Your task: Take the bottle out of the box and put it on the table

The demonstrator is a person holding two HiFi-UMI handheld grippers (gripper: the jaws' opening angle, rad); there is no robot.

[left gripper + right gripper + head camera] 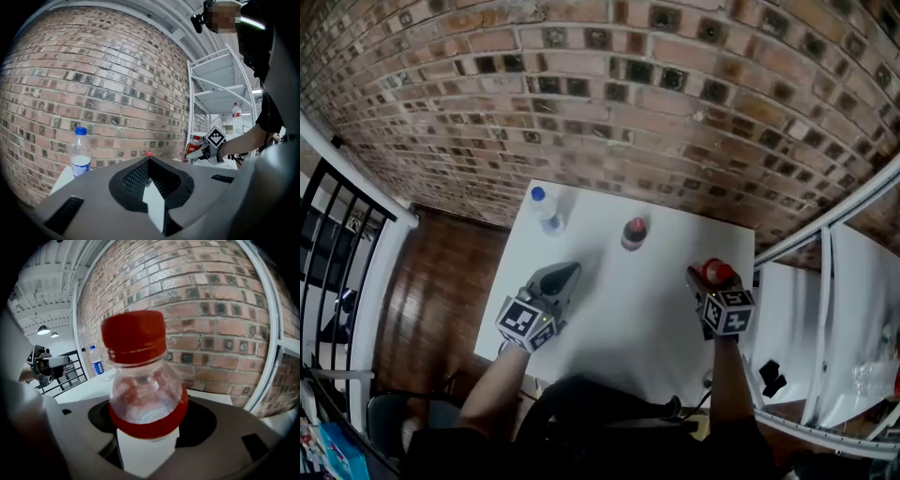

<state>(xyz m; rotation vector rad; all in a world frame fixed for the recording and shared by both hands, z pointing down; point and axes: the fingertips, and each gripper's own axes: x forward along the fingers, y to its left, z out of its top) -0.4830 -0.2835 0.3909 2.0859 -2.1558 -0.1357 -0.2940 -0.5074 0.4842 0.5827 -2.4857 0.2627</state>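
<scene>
In the right gripper view a clear bottle (pixel 140 390) with a red cap and red label stands upright between the jaws of my right gripper (pixel 146 430), which is shut on it. The head view shows that bottle (pixel 718 271) and gripper (pixel 709 283) over the right edge of the white table (pixel 628 319). My left gripper (pixel 569 271) hovers over the table's left part with its jaws together and nothing in them; its black pads (pixel 140 178) meet. A blue-capped water bottle (pixel 546 208) and a dark bottle (pixel 634 233) with a red cap stand at the back of the table.
A brick wall (pixel 609 94) runs behind the table. A white metal shelf rack (pixel 825 309) stands close on the right, and a black railing (pixel 337 244) over wooden floor lies to the left. The blue-capped bottle (pixel 80 152) stands ahead and left of the left gripper.
</scene>
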